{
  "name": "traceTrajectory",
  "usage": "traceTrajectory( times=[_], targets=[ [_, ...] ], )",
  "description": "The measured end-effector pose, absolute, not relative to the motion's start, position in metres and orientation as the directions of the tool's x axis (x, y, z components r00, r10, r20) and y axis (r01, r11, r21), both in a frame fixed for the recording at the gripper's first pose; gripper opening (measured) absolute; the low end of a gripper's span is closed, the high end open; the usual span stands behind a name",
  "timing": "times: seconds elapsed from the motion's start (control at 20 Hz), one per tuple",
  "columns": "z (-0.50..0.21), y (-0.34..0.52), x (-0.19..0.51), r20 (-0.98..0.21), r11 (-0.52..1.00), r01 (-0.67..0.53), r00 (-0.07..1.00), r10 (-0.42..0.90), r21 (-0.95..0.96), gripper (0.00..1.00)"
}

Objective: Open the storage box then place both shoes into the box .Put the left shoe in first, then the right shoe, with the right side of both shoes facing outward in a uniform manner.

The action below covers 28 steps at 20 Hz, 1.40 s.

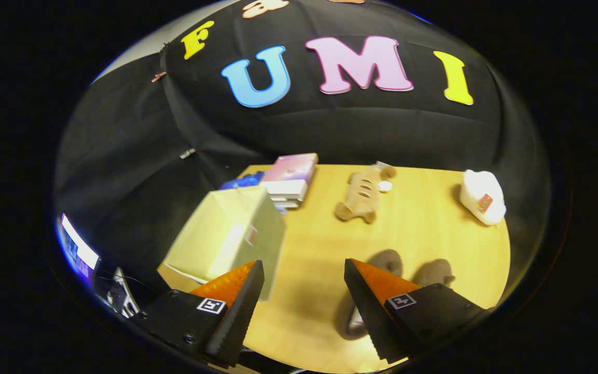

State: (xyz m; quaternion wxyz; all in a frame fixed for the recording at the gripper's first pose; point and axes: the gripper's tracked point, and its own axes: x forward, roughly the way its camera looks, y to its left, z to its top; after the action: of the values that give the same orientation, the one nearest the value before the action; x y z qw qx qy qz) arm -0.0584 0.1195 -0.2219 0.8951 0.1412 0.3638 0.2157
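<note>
In the gripper view, we see the gripper (pixel 304 298) held above a wooden table (pixel 434 228), its two fingers spread wide with nothing between them. The pale storage box (pixel 226 234) sits closed just ahead of the left finger, its near corner hidden behind that fingertip. Two brown shoes (pixel 408 270) lie side by side just ahead of the right finger, which covers part of the nearer one. Beyond the box we note a stack of books (pixel 289 179). Farther beyond the fingers lie a brown plush toy (pixel 362 195) and, well apart to its right, a white plush object (pixel 481 196).
</note>
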Motion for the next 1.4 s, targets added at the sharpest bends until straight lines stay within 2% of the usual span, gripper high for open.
traceTrajectory(
  times=[0.15,0.3,0.45,0.6,0.7,0.85,0.9,1.05,1.1,1.2,1.4],
  targets=[
    [-0.273,0.086,-0.078,-0.696,0.924,-0.242,0.608,0.382,0.296,0.96],
    [-0.314,0.072,-0.084,-0.756,0.950,-0.223,0.577,0.310,0.219,0.91],
    [-0.348,0.067,-0.071,-0.787,0.966,-0.219,0.567,0.242,0.139,0.87],
    [-0.374,0.066,-0.055,-0.804,0.973,-0.217,0.562,0.193,0.081,0.77],
    [-0.386,0.066,-0.045,-0.809,0.976,-0.210,0.563,0.168,0.057,0.73],
    [-0.399,0.066,-0.030,-0.805,0.982,-0.184,0.578,0.136,0.034,0.56],
    [-0.401,0.064,-0.025,-0.804,0.985,-0.172,0.582,0.122,0.026,0.43],
    [-0.405,0.057,-0.022,-0.808,0.994,-0.111,0.585,0.074,0.010,0.25],
    [-0.404,0.055,-0.023,-0.810,0.995,-0.097,0.583,0.064,0.008,0.10],
    [-0.401,0.056,-0.027,-0.814,0.996,-0.085,0.578,0.065,0.019,0.06],
    [-0.372,0.059,-0.035,-0.798,0.995,-0.052,0.593,0.103,0.090,0.06]
  ],
)
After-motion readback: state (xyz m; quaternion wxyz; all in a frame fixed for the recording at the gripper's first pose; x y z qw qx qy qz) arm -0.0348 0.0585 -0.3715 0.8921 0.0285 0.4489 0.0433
